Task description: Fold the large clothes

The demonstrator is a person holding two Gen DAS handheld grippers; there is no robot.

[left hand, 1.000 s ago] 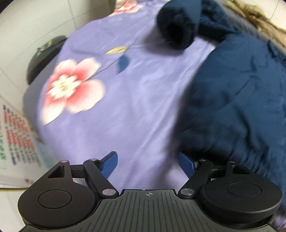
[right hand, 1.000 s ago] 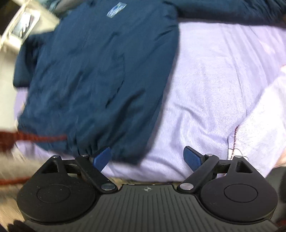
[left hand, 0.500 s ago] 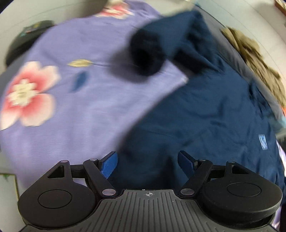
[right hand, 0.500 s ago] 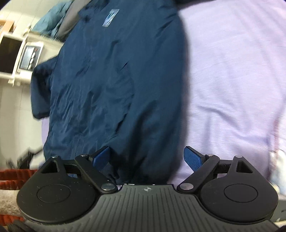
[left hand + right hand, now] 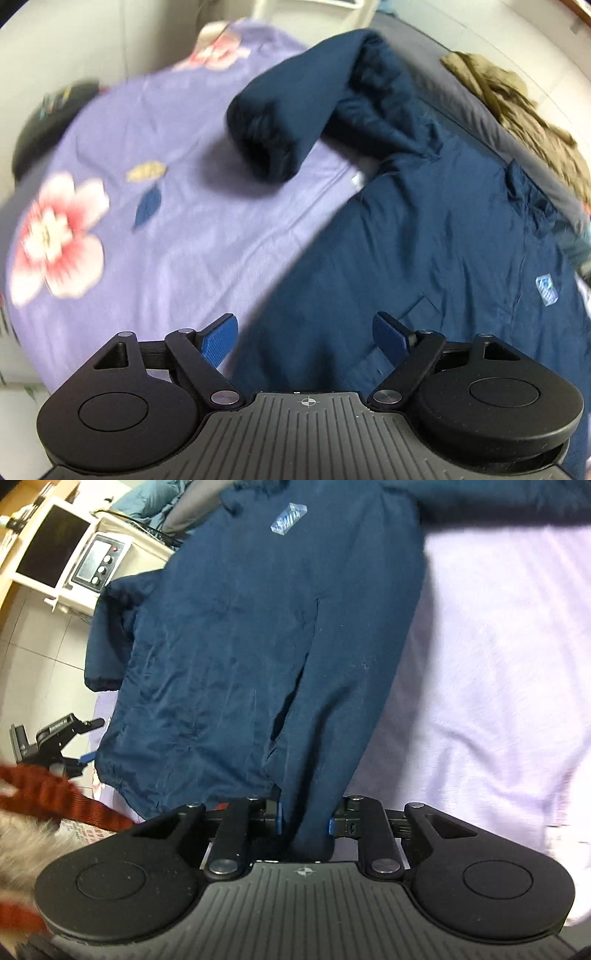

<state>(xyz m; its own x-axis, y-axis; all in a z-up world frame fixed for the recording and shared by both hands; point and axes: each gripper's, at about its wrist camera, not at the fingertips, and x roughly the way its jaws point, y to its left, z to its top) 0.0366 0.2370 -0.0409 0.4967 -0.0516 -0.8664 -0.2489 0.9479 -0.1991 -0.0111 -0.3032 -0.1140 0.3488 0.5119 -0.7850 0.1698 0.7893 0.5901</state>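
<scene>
My right tongs (image 5: 304, 821) closing, jacket (image 5: 258, 635) hem bunched between pads. My left tongs (image 5: 304, 334) open, empty, above jacket edge on bed (image 5: 192, 221).

place: probably home bedroom | evidence: floral bedsheet (image 5: 192, 236) (blurred), tiled floor (image 5: 40, 653)

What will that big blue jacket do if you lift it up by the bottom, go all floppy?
Probably floppy: the blue jacket already bunches where the right gripper is closing on its hem. It looks padded, so likely bulky but fairly light. The loose sleeve would probably dangle, and the smooth fabric may slide on the purple sheet.
</scene>
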